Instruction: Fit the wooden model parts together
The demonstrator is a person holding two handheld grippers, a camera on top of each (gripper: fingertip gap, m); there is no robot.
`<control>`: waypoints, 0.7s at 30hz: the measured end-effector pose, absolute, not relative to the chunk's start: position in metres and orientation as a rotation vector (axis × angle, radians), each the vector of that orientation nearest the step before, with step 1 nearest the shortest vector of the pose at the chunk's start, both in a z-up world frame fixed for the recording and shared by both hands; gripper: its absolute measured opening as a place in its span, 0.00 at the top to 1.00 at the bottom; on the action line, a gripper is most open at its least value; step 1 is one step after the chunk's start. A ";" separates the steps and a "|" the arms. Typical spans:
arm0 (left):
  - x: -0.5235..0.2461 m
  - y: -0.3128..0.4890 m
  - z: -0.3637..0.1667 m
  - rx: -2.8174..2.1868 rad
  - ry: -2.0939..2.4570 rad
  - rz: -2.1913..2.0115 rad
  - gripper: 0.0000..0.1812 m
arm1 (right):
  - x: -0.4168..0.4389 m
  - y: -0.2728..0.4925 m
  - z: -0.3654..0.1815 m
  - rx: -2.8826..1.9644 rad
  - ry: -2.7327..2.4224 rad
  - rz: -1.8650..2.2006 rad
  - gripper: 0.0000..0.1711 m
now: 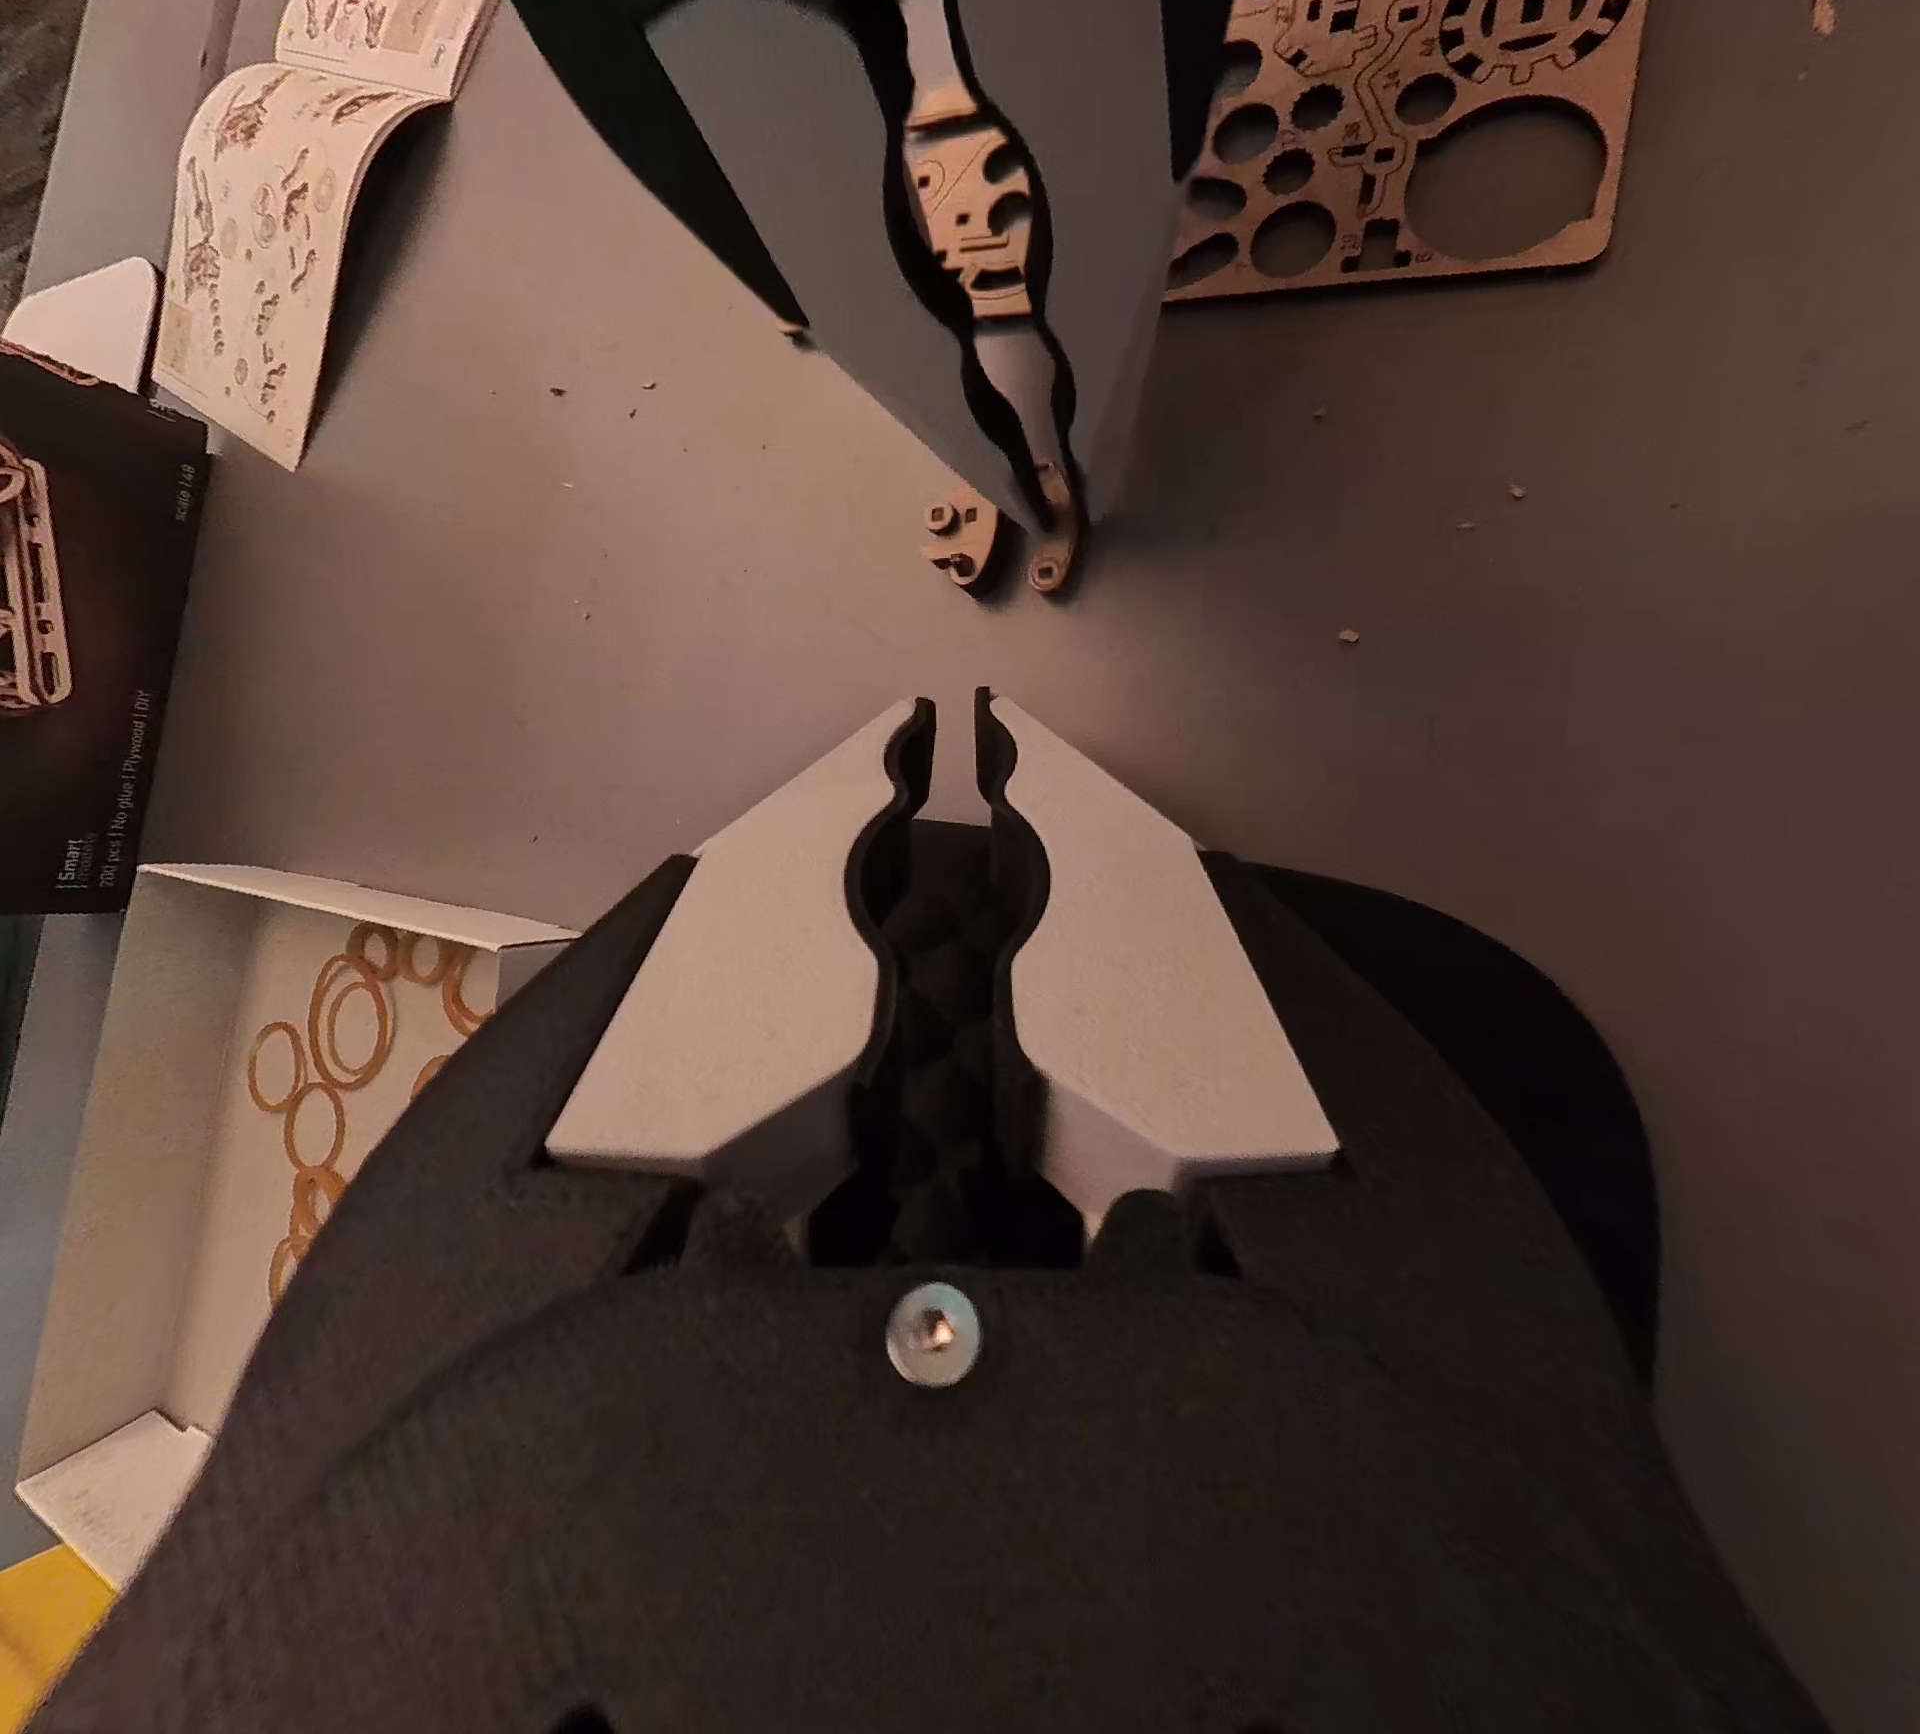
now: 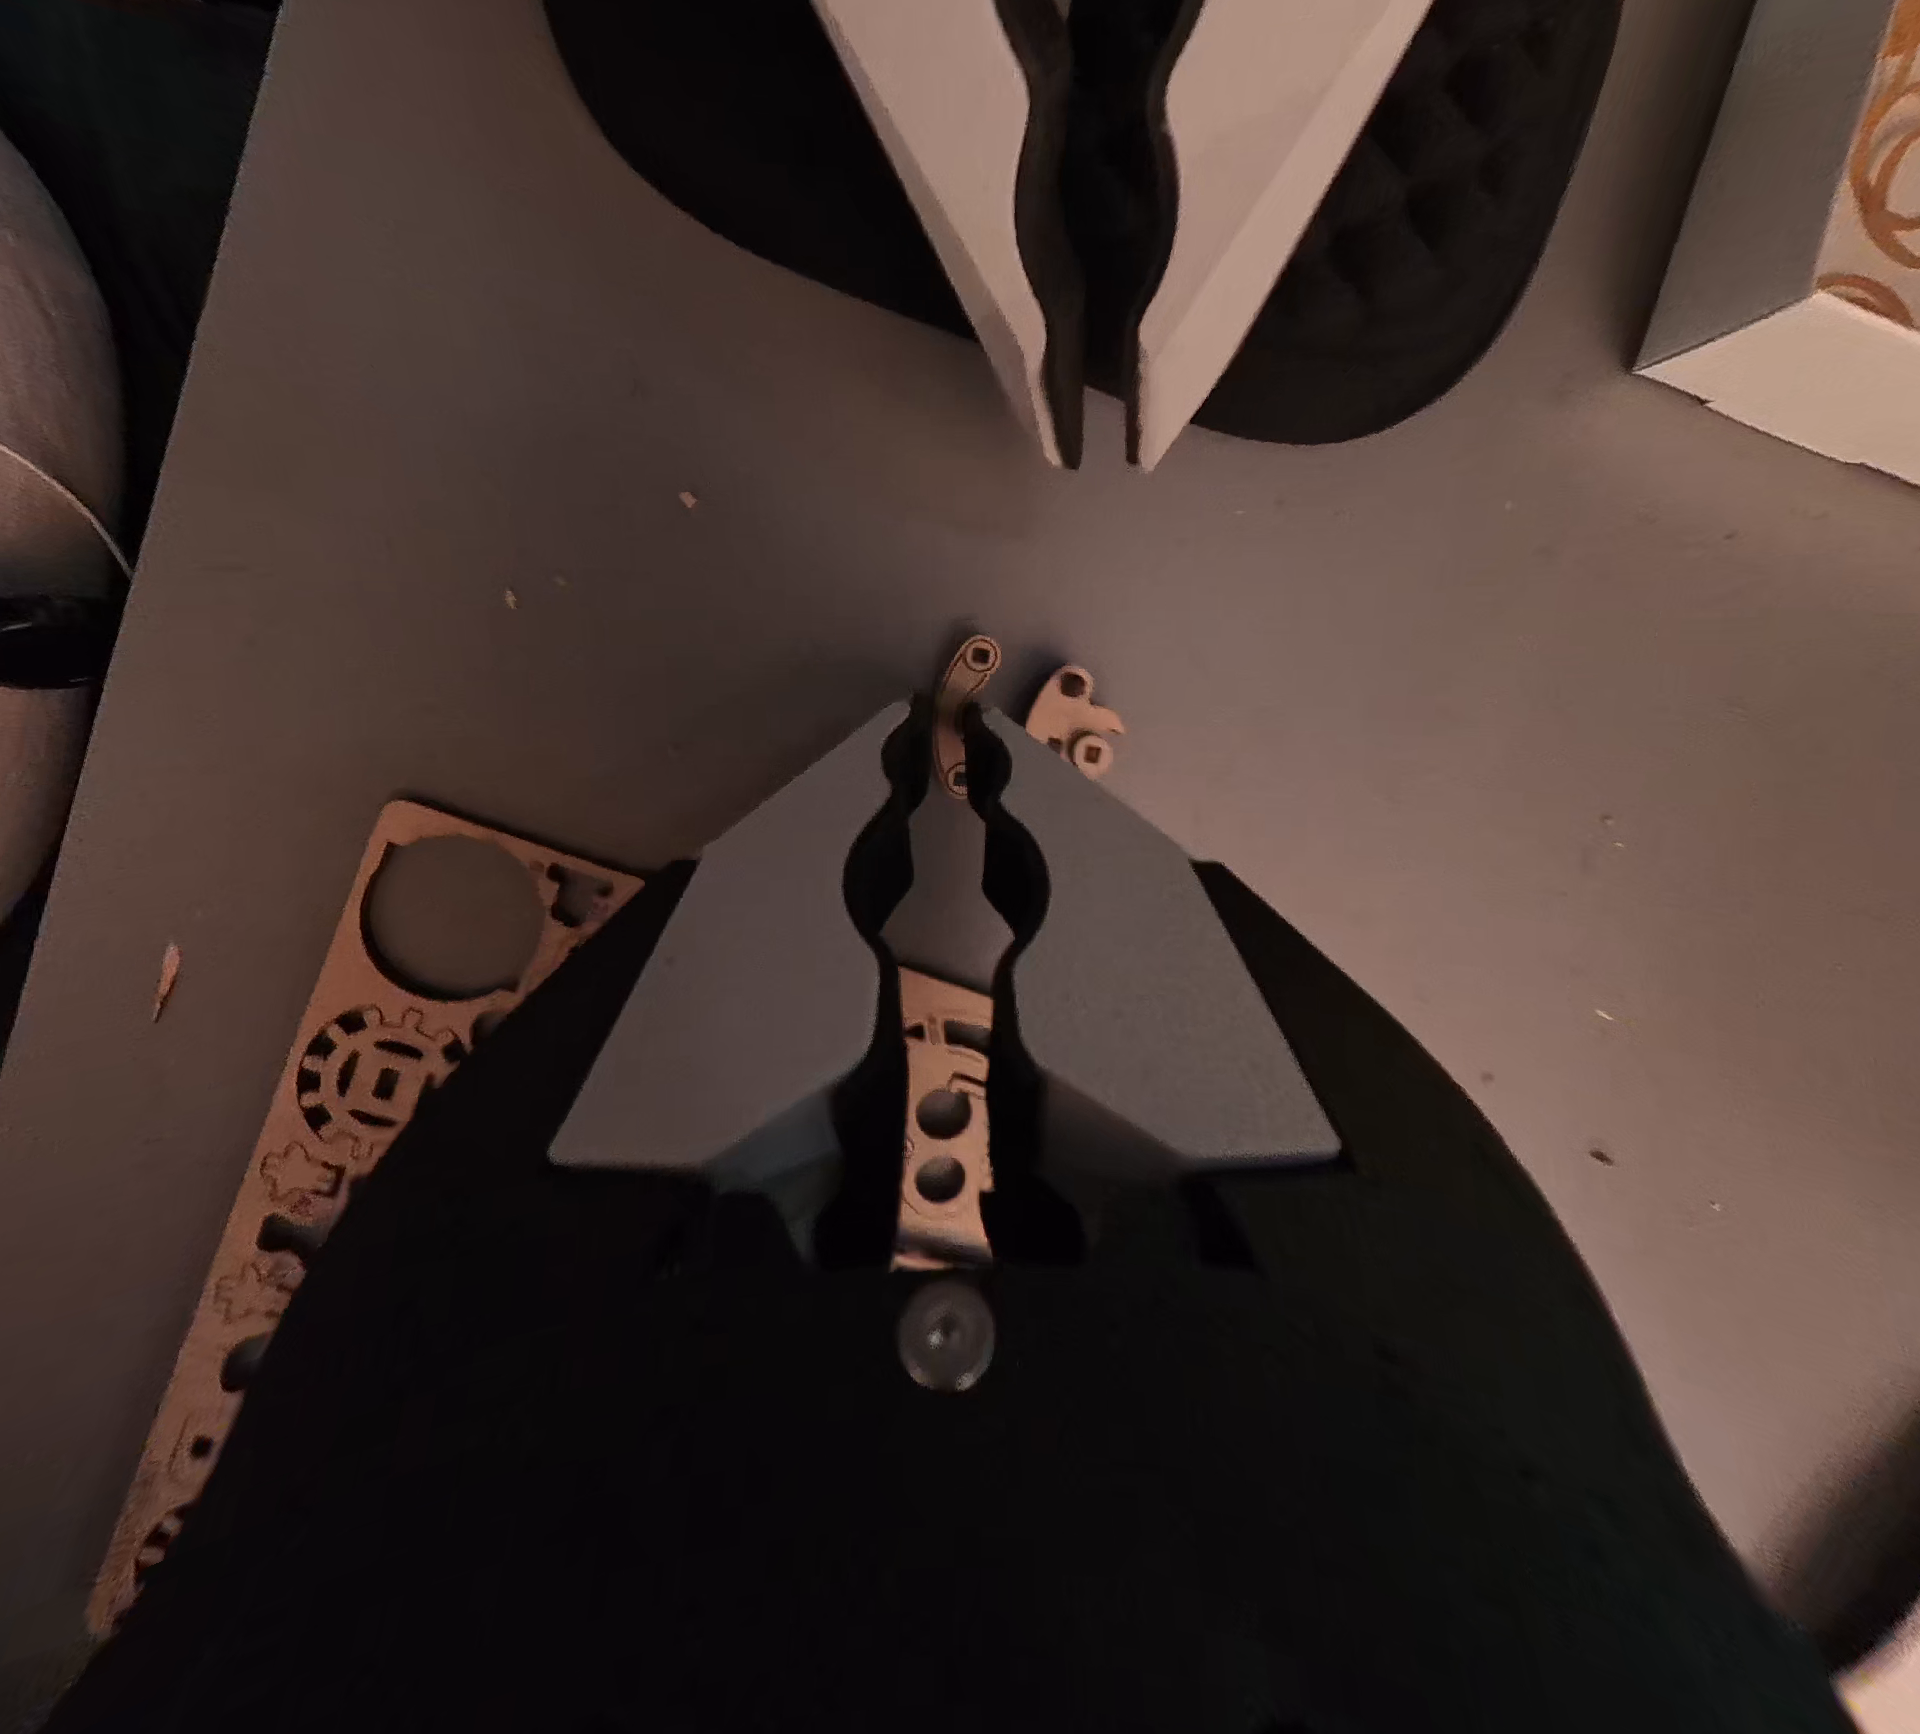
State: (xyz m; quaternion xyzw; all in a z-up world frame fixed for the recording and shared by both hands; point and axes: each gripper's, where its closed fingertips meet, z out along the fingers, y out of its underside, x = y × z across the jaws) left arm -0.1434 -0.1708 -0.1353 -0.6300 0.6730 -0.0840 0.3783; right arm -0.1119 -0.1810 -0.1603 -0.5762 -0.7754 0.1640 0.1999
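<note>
Wooden model parts lie mid-table on the grey table, between the two grippers. Largest is the plywood sheet, flat at the far side, riddled with empty cut-outs. The white cardboard box, open-topped, holds a heap of tan rubber bands. Beside it an instruction booklet lies open.

The curved wooden strip is clamped between the right gripper tips, its long axis running along the fingers, round end pointing toward the left gripper, whose tips stand slightly apart, holding nothing. The small notched piece rests just beside the strip.
</note>
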 end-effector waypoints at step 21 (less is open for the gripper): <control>-0.123 -0.157 -0.146 -1.618 1.760 -0.301 0.96 | -0.109 -0.164 -0.147 -1.588 -2.229 0.554 0.98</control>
